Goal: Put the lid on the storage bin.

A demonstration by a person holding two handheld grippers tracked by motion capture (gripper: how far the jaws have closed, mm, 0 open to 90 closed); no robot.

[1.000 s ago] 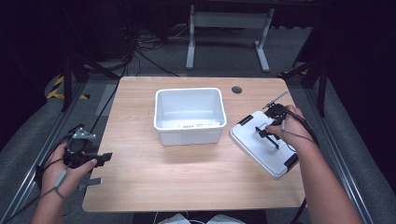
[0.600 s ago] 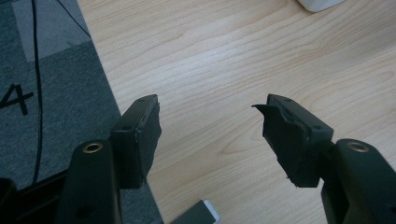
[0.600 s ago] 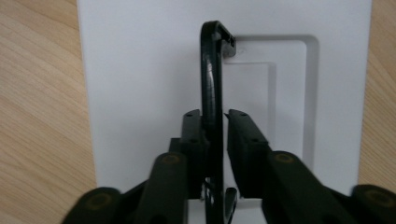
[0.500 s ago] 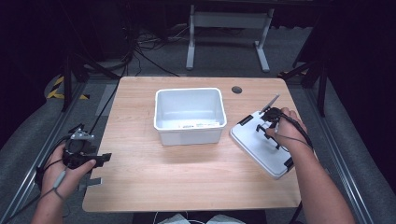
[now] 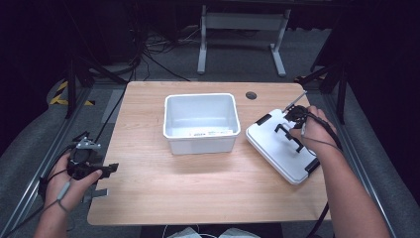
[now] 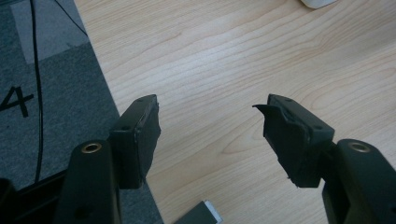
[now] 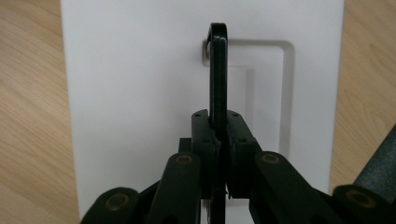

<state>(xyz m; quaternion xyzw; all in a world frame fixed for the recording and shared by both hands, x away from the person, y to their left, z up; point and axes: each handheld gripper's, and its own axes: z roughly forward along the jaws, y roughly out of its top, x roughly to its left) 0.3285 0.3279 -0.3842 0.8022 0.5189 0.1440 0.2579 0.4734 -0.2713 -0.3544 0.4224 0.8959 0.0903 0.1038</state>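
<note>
A white lid (image 5: 275, 147) with black end clips lies flat on the right side of the wooden table (image 5: 198, 188). Its black handle (image 7: 218, 70) stands up from a recess in the lid (image 7: 130, 93). My right gripper (image 7: 218, 123) is shut on that handle, and the high view shows this gripper (image 5: 292, 129) over the lid's far half. An open white bin (image 5: 198, 96) sits in the middle of the table. At the table's left edge my left gripper (image 5: 105, 169) is open with nothing between its jaws, and the left gripper view shows it (image 6: 210, 126) above bare wood.
A label strip (image 5: 210, 132) lies on the bin's floor. A round cable hole (image 5: 251, 94) sits at the table's far right. A small grey piece (image 6: 201, 215) lies at the table's left edge. Grey floor, cables and a metal stand (image 5: 242, 22) surround the table.
My right hand has shifted slightly toward the far end of the lid while staying on the handle. The left gripper has hardly moved.
</note>
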